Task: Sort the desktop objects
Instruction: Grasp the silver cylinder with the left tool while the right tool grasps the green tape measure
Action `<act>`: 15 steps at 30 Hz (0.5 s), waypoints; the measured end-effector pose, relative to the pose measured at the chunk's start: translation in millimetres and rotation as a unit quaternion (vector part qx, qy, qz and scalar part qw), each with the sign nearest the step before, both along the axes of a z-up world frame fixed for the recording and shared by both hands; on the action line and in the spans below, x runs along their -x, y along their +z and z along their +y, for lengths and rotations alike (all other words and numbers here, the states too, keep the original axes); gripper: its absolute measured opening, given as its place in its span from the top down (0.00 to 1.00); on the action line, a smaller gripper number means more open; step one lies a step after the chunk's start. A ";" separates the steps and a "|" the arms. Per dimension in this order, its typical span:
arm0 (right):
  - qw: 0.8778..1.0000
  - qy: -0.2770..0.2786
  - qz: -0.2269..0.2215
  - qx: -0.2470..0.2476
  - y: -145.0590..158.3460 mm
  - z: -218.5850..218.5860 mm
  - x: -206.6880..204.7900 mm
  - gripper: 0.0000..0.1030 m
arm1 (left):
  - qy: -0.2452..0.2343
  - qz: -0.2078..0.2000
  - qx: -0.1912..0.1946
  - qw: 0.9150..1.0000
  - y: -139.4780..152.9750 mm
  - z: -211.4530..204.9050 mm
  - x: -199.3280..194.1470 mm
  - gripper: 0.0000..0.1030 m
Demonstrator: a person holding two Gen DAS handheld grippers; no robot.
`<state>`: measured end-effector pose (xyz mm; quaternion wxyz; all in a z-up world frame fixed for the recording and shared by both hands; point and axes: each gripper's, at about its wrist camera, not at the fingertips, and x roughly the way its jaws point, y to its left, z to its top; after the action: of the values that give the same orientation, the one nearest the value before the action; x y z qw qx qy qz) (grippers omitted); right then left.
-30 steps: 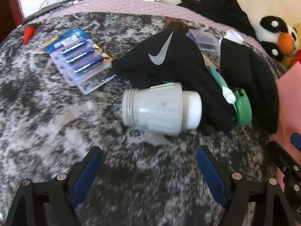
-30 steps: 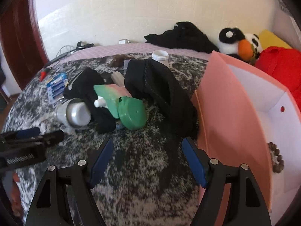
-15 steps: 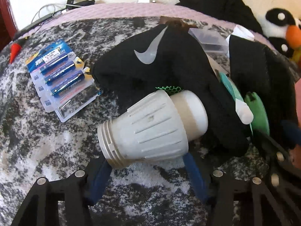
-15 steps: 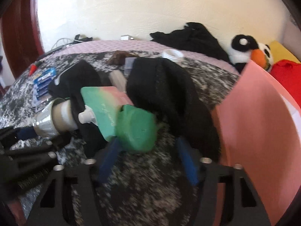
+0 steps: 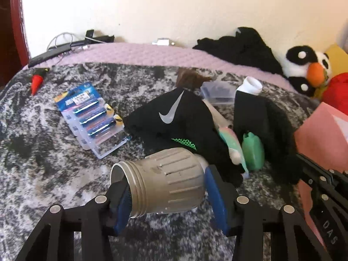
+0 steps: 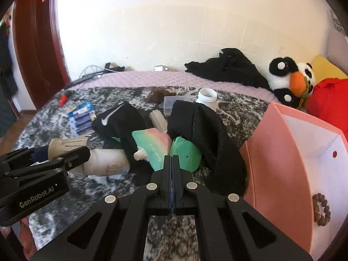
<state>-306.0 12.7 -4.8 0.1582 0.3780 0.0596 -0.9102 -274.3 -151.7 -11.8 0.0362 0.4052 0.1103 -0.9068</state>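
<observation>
Two black garments [image 5: 182, 117] behind bottle [image 5: 161, 182]

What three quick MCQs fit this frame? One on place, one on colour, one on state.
1. Where is the bead bracelet?
A. On the battery pack
B. Inside the pink box
C. On the purple cover by the wall

2. What colour is the beak of the plush toy?
A. Blue
B. Green
C. Orange

3. What is the left gripper doing?
A. Open, with nothing between its fingers
B. Shut on the grey ribbed bottle
C. Shut on the black Nike garment

Key:
1 B: the right wrist view shows the beads lying against the box's white inner wall.
2 C: the beak is plainly orange in both views.
3 B: in the left wrist view both blue pads press against the bottle's ends.
</observation>
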 end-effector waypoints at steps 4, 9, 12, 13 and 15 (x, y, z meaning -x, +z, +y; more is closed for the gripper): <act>1.000 -0.001 -0.010 0.025 14.3 11.0 -13.9 1.00 | 0.009 0.003 0.000 1.000 10.2 -5.9 -17.6 0.49; 0.998 0.008 -0.011 0.054 34.3 21.7 -33.3 1.00 | 0.028 0.014 -0.008 0.999 30.2 -15.9 -41.0 0.49; 0.998 0.016 0.000 0.060 44.1 26.3 -45.2 1.00 | 0.035 0.021 -0.014 0.999 40.3 -21.4 -55.8 0.49; 0.998 0.020 0.003 0.062 45.3 27.2 -48.0 1.00 | 0.037 0.023 -0.016 0.999 42.3 -22.6 -60.1 0.49; 0.998 0.028 0.006 0.063 42.5 26.8 -49.3 1.00 | 0.039 0.024 -0.018 0.999 43.1 -23.4 -63.6 0.49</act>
<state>-256.8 39.5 37.7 0.2068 0.3601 0.0133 -0.9096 -210.6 -175.1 31.2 0.0613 0.3795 0.1429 -0.9120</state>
